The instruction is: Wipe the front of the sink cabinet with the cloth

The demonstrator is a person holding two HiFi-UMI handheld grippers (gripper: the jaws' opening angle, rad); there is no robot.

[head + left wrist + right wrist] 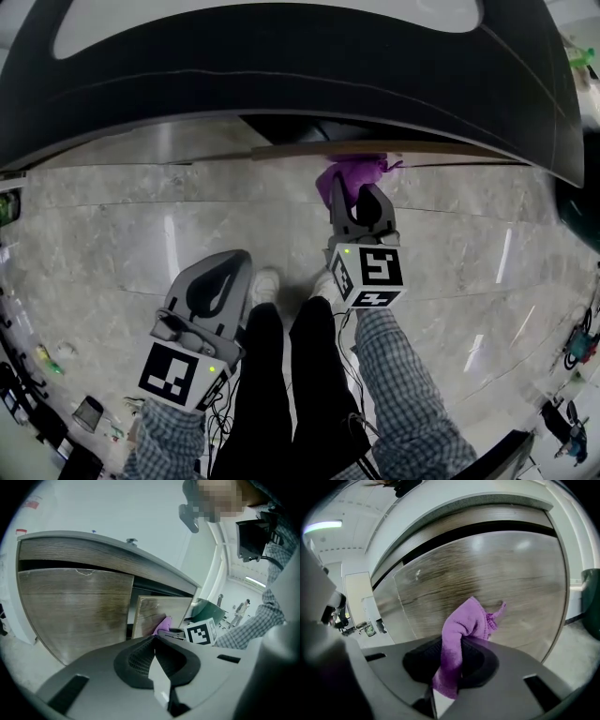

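cloth [461, 634]: purple and bunched, pinched in the right gripper [454, 667]. its free end stood up toward the sink cabinet front [497, 569]; whether it touched the wood could not be told.
right gripper: jaws clamped on the cloth, aimed at the cabinet front just under the dark bench top [281, 66].
left gripper [239, 258]: jaws pressed together with nothing between them, well back from the cabinet front, above the floor [103, 216].
step in hand: judged to be wiping the wood-grain door panel.
doing it well: the wad needed to be pressed flat so that cloth, not the gripper tips, met the panel. the pinch had to be firm, with overlapping strokes along the grain from under the bench edge downward.
risk: a loose wad would likely skim and miss patches.
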